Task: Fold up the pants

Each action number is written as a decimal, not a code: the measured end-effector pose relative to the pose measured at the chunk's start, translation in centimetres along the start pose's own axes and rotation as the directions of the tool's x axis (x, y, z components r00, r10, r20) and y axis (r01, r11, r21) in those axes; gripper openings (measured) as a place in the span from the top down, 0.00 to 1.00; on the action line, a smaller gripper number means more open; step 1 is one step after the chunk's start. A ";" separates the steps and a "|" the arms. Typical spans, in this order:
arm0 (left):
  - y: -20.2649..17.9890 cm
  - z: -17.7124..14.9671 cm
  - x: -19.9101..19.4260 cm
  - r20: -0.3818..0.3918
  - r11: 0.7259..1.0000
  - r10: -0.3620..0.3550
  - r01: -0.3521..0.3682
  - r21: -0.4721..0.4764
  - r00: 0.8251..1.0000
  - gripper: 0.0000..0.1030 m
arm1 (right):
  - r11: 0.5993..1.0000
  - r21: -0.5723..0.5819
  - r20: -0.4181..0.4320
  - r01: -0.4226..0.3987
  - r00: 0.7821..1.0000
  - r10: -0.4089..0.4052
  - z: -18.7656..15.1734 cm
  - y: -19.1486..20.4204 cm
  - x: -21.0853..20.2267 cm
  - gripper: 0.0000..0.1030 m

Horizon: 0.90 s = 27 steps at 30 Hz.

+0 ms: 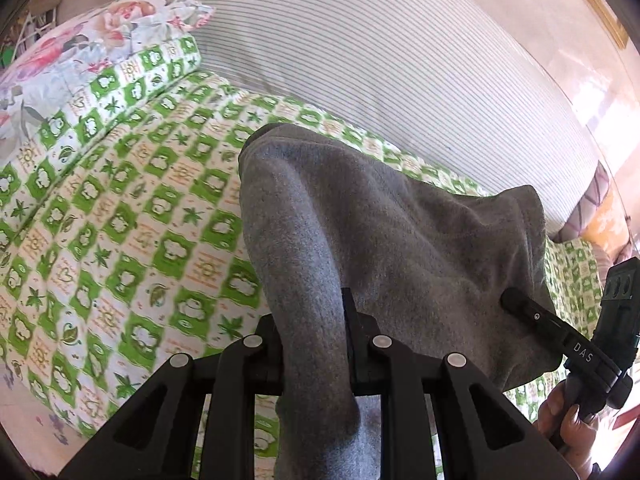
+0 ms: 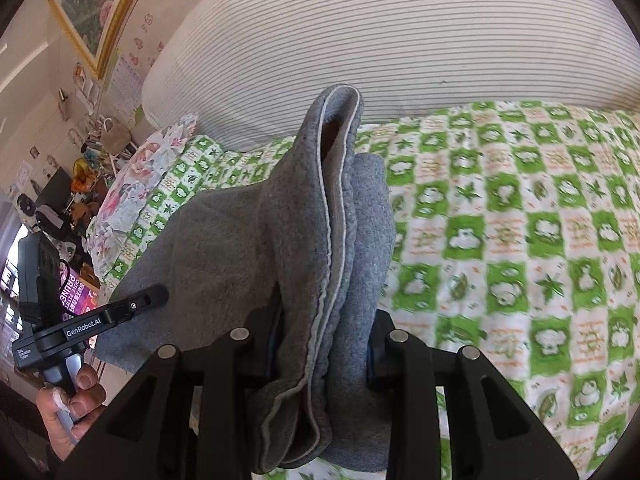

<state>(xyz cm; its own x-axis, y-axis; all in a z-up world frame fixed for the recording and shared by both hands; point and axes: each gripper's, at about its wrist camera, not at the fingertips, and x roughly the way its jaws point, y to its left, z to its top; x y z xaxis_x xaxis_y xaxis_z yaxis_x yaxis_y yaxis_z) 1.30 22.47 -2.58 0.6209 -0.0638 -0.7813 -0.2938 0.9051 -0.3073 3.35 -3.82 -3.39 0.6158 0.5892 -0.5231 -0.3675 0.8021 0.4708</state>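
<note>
Green-and-white patterned cotton covers the bed (image 1: 120, 208), with a striped bolster (image 2: 400, 40) along its far side and a floral pillow (image 1: 80, 48) at one end. Above this spread hang the grey fleece pants (image 1: 380, 220), lifted clear at the near edge and draped away toward the bed. Judging by that, a fold is mid-carry: one end is raised to be laid over the rest. The next move calls for both hands travelling level and together, lowering the held edge squarely onto the cloth beneath, then letting go. The fabric is thick, soft and bunched, with a pale stitched hem showing in the right wrist view. The left gripper (image 1: 316, 344) is clamped on a gathered roll of the pants; the right gripper (image 2: 324, 352) is likewise pinched on several stacked layers.
</note>
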 end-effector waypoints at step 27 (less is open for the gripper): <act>3.6 3.8 6.7 -0.009 0.997 0.077 -0.077 -0.003 0.997 0.81 | 1.000 -0.001 -0.033 -0.021 0.999 0.021 4.7 -1.0 9.7 0.68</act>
<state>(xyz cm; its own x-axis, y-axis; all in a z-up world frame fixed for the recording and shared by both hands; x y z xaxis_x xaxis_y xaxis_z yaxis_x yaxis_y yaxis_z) 7.15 26.89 -6.85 0.5897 0.0022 -0.8076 -0.3427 0.9062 -0.2478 12.96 0.63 -5.65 0.5846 0.6087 -0.5363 -0.3809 0.7896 0.4810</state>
